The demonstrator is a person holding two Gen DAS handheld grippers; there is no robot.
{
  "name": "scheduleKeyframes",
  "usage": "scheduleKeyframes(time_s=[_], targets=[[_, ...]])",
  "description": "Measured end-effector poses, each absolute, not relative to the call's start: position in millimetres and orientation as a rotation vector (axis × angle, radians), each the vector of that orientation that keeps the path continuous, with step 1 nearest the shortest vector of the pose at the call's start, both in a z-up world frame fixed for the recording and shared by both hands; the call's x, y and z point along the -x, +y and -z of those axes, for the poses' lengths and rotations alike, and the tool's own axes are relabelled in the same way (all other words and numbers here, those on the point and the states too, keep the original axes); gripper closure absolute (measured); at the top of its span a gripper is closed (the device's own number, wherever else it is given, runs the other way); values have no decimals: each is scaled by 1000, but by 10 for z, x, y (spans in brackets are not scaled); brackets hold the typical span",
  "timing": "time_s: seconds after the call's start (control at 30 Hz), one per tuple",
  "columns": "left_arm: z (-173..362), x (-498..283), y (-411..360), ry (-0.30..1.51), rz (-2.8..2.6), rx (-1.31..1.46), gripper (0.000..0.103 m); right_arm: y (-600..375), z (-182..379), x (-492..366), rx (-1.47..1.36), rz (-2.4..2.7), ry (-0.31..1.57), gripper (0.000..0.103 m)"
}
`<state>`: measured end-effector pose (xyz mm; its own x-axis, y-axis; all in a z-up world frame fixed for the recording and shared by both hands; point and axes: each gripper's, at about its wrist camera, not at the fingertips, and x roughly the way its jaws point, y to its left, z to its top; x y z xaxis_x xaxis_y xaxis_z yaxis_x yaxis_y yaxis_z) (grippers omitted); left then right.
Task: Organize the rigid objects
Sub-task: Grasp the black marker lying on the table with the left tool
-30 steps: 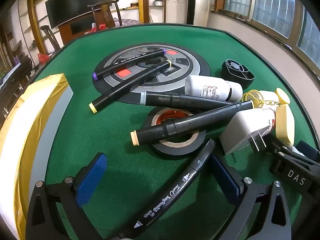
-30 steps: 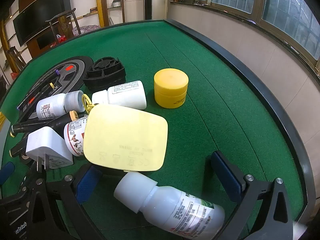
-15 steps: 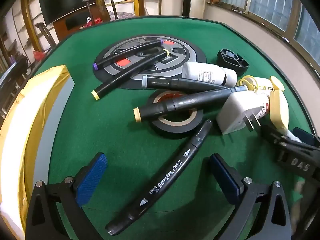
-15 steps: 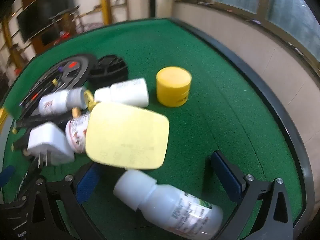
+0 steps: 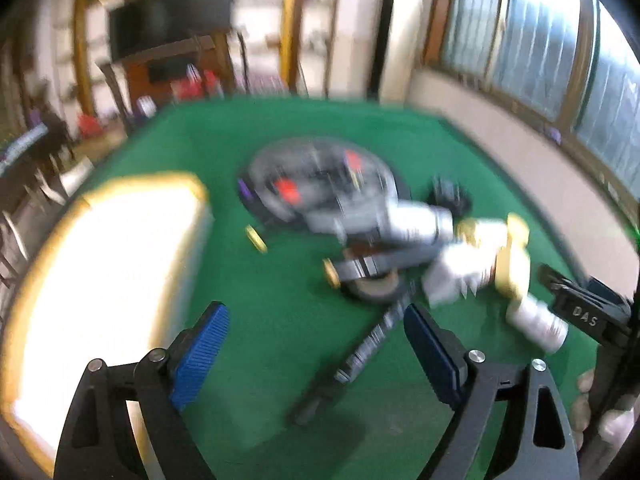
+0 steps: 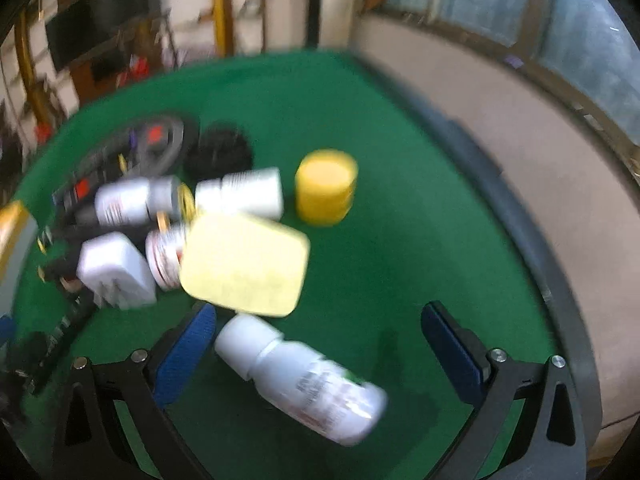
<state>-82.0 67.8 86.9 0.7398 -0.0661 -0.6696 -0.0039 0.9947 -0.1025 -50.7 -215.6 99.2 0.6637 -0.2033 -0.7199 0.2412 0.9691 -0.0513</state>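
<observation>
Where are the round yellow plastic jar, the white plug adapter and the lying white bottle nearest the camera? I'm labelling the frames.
Round yellow plastic jar (image 6: 326,184): right wrist view, top face.
White plug adapter (image 6: 114,270): right wrist view, broad side.
Lying white bottle (image 6: 304,378): right wrist view, labelled body.

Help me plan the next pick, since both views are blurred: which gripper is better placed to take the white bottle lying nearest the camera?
Probably the right gripper: its jaws stand open with the white bottle lying between them. The left gripper is open over a black marker.

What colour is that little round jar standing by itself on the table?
Yellow: the jar shows best in the right wrist view.
</observation>
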Motion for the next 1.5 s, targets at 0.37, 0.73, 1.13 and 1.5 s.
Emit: scheduleKeyframes(time_s=[0.37, 0.73, 1.13, 1.5], targets=[[-1209, 838, 930, 577, -114, -2, 0, -2423, -1143, 537, -91, 487, 570, 0], [-1229, 397, 594, 629, -15, -161, 0, -2347, -1160, 570, -74, 418, 543, 0], [-812, -604, 613, 753, -73, -261, 0, -2268, -1015, 476, -85, 318, 625, 0], [-452, -1533, 836, 969, 177, -182, 30, -2271, -937, 373, -76, 293, 680, 0]])
